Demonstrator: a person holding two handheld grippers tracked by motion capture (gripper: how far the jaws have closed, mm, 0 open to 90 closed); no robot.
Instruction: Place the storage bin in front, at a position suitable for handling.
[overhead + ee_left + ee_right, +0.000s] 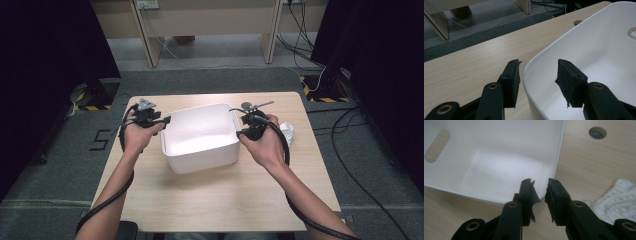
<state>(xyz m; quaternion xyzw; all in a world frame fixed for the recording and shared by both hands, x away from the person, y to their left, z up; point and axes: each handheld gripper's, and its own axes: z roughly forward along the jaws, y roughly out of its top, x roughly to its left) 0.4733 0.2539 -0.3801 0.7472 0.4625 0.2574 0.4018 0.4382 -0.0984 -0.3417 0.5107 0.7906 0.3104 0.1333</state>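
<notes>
The white plastic tub [200,137] sits mid-tabletop [210,200], empty. The left gripper [537,75] straddles its rim with jaws parted, not pressing; the right gripper [540,187] stands narrowly parted at the opposite rim. Lift both clear vertically, avoiding the white cloth [616,200] nearby.

A white cloth [289,131] lies on the wooden table [210,195] near its right edge; cables [350,165] trail over the grey floor [50,190].

White cloth [288,131] half hidden behind the right hand [267,145]; bin [499,157] cropped by frame edges.
</notes>
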